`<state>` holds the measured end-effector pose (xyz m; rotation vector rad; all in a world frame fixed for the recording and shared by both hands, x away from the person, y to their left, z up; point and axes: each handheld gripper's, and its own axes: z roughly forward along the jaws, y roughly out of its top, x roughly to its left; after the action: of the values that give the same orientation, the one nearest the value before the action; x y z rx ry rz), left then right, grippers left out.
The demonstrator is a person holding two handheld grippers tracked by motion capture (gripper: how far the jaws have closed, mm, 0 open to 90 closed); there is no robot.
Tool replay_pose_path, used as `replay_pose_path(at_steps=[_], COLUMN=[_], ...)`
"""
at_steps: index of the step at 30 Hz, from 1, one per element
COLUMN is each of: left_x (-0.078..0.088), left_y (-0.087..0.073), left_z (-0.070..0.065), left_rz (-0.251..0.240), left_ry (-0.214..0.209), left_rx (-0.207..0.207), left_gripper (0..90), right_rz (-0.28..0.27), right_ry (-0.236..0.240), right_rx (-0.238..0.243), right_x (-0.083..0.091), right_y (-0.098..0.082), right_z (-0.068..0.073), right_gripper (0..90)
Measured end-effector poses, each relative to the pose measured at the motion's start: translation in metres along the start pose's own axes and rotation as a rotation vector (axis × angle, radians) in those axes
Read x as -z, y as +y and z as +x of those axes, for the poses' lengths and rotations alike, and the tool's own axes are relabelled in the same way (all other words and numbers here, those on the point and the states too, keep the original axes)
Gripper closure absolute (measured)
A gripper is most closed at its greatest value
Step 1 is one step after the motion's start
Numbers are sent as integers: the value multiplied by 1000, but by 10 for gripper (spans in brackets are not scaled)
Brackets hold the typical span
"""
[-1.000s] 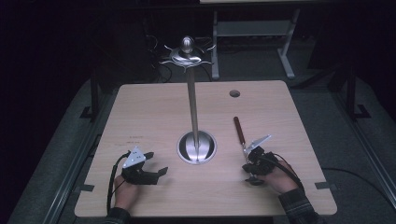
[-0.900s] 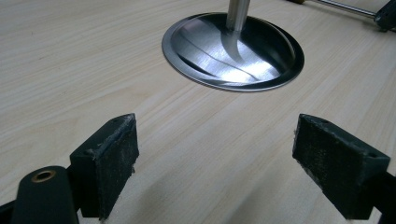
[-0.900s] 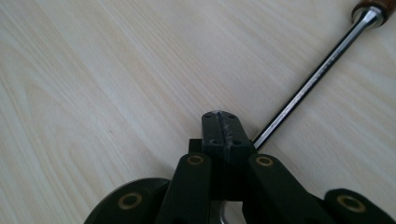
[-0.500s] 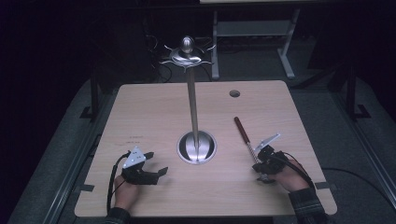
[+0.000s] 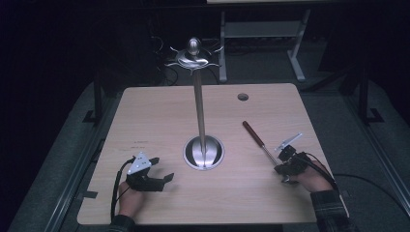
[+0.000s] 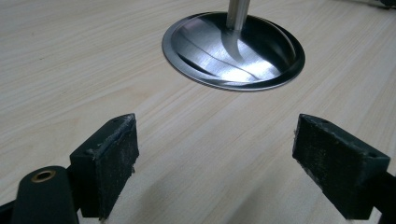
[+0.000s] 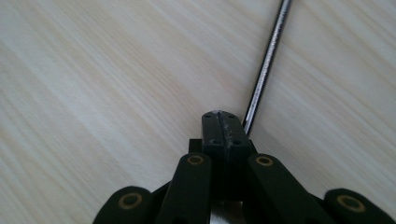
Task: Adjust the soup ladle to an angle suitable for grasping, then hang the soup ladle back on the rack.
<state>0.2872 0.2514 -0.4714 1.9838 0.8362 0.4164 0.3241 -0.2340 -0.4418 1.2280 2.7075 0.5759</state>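
Note:
A thin tool with a dark red handle (image 5: 253, 133) and a metal shaft (image 5: 269, 151) lies slanted on the wooden table (image 5: 159, 116), right of a metal stand. The stand has a round base (image 5: 203, 152), a tall pole (image 5: 199, 106) and a hooked crown (image 5: 193, 57). My right gripper (image 5: 281, 166) is at the shaft's near end with jaws shut. In the right gripper view the shaft (image 7: 266, 65) runs past the right side of the closed gripper (image 7: 224, 123), not between the pads. My left gripper (image 5: 163, 180) rests open at front left, facing the base (image 6: 233, 51), with nothing in it (image 6: 215, 163).
A small round hole (image 5: 242, 96) sits near the table's far right edge. Cables trail from both grippers toward the front edge. A pale desk frame (image 5: 263, 31) stands on the dark floor behind the table.
My right gripper has slid right along the front of the table. The tool's near end has swung right with it, more shaft shows, and the red handle has stayed put. The left gripper is still.

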Motion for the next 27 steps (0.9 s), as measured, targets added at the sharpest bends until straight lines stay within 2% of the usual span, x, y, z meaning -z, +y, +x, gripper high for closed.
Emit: replay_pose_path(at_steps=[2, 8, 13, 14, 19, 23, 24, 27], left_x=[0, 0, -1, 0, -1, -1, -1, -1], left_y=[0, 0, 0, 0, 0, 0, 0, 0], left_z=[0, 0, -1, -1, -1, -1, -1, -1], left_rz=[6, 4, 4, 9, 7, 1, 1, 4], left_ry=[2, 2, 2, 2, 4, 4, 4, 4], left_rx=[-4, -5, -7, -10, -14, -8, -12, -13], left_gripper=[142, 142, 142, 142, 142, 142, 142, 142], right_rz=[-5, -21, -35, -54, -74, -79, -74, -73], right_ry=[7, 28, 25, 25, 21, 20, 20, 18], right_rx=[-9, -21, -38, -40, -65, -85, -99, -112], right_x=[1, 5, 9, 10, 16, 18, 18, 18], right_y=[-2, -1, 2, 3, 9, 13, 17, 24], right_z=[-5, -7, -9, -11, -15, -18, -21, -25], right_gripper=[899, 898, 896, 882, 839, 791, 741, 697])
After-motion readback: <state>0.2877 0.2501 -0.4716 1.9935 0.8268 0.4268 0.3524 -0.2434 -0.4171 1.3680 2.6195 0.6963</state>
